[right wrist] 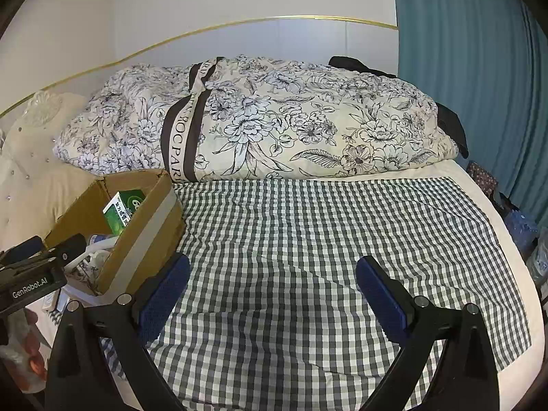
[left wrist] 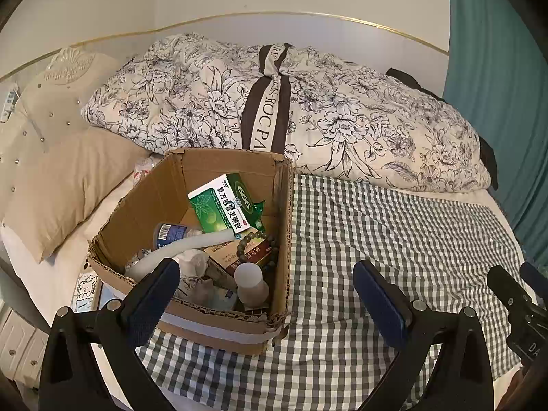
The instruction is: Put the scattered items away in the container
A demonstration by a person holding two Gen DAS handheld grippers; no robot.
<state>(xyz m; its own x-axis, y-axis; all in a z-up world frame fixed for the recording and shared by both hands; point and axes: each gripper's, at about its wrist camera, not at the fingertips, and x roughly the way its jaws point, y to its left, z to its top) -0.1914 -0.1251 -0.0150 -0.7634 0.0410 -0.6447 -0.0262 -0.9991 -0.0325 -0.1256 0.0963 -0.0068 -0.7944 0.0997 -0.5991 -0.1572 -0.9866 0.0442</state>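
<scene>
An open cardboard box (left wrist: 147, 205) stands on the checked cloth (left wrist: 376, 239) on the bed. Inside lie a green medicine box (left wrist: 222, 205), a bead bracelet (left wrist: 257, 243), a white tube (left wrist: 191, 243), a small bottle with a white cap (left wrist: 251, 282), a brown packet and crumpled tissue. My left gripper (left wrist: 267, 274) is open just in front of the box's near corner, with nothing between its fingers. My right gripper (right wrist: 272, 274) is open over the bare checked cloth (right wrist: 308, 239), to the right of the box (right wrist: 147, 233). The green medicine box (right wrist: 123, 210) shows over its rim.
A folded floral duvet (left wrist: 308, 116) lies along the back of the bed. A beige pillow (left wrist: 61, 188) and padded headboard (left wrist: 51, 92) are to the left, a teal curtain (right wrist: 472, 68) to the right. Bags and bottles (right wrist: 520, 226) sit beyond the bed's right edge.
</scene>
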